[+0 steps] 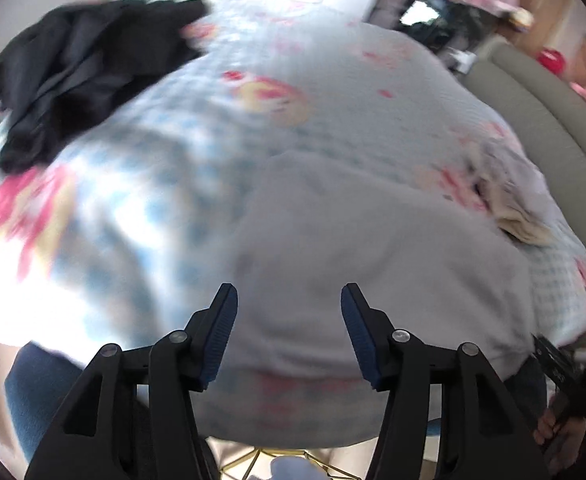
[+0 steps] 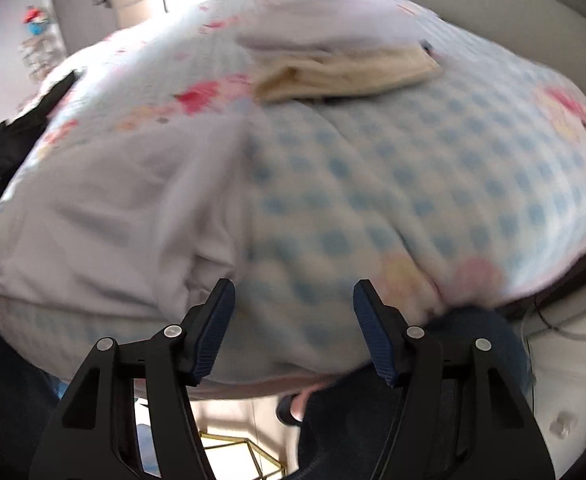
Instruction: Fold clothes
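Meanwhile both hand-held grippers, left (image 1: 289, 300) and right (image 2: 293, 296), gape above the pale garment (image 1: 373, 248).

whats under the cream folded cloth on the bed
The cream folded cloth lies on the blue-checked bedspread, with a pale garment stacked on top. Whatever sits directly beneath it is covered.

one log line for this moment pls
phase: between folds | left gripper: open, empty | right gripper: open, empty | white garment: flat on bed | black clothes: unfolded
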A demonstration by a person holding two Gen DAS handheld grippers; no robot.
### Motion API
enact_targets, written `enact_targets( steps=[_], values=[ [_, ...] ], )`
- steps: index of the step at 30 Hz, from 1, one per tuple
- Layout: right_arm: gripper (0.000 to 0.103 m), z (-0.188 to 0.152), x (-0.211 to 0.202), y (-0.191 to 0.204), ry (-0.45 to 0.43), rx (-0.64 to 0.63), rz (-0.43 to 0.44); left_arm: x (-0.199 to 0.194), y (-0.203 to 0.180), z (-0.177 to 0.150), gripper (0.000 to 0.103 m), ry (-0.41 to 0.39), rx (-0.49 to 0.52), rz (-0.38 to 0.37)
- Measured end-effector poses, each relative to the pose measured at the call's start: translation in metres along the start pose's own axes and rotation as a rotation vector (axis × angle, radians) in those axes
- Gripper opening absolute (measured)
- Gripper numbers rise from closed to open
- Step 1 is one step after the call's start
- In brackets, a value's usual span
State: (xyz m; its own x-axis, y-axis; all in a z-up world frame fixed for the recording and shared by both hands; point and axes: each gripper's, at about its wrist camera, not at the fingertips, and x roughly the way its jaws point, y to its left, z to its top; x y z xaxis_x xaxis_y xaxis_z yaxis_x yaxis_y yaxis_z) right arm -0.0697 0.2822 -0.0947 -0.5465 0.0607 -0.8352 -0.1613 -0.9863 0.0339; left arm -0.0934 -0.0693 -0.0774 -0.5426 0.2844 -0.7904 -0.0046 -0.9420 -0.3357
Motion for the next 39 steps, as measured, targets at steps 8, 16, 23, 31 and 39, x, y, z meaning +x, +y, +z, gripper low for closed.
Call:
enact_targets(
  steps=[8,16,23,31,39],
  values=[
    [0.062,-0.021,0.017,-0.018,0.094,0.024,-0.061,0.033,-0.008,-0.018,0.056,0.079,-0.011,0.06],
    [0.063,-0.037,-0.002,-0.057,0.069,0.257,0.233,0.008,0.009,-0.022,0.057,0.049,-0.071,-0.012],
    [0.063,-0.028,-0.009,-0.03,0.007,0.19,0.28,0.008,0.003,-0.029,0.057,0.052,-0.057,-0.015],
    [0.063,-0.02,-0.012,-0.008,0.015,0.09,0.256,0.019,-0.016,-0.03,0.057,0.065,-0.004,-0.041],
    [0.062,-0.028,0.005,-0.042,0.057,0.132,0.126,0.021,-0.002,-0.019,0.057,0.061,0.004,0.063]
  ],
)
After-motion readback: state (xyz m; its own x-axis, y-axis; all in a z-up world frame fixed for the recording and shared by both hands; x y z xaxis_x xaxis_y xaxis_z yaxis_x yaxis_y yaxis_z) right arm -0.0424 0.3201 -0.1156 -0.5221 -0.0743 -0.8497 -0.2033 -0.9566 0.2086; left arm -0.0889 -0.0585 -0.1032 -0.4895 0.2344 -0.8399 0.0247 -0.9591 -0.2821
